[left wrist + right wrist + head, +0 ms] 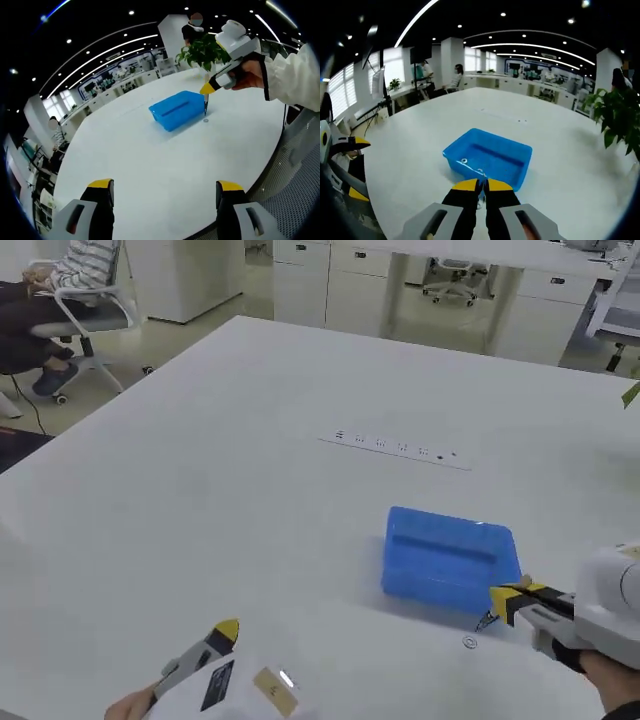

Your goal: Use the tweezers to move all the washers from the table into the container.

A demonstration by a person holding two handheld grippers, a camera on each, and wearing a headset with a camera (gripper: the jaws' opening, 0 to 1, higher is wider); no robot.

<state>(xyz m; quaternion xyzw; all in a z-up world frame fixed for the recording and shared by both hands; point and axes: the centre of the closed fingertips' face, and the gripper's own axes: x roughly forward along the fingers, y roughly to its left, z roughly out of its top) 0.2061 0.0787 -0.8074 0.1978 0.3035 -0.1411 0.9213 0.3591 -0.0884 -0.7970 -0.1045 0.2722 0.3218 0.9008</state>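
In the blue container [487, 157] — washers [464, 161]; right gripper [481, 183] pinches tweezers [205, 104] — left gripper [166, 184] spread.

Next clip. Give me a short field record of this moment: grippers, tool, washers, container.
left gripper: open, holding nothing
right gripper: shut on the tweezers, tips pointing down at a washer
loose washer: one, on the table just outside the container, on the person's side
container: blue, open, at least two washers inside
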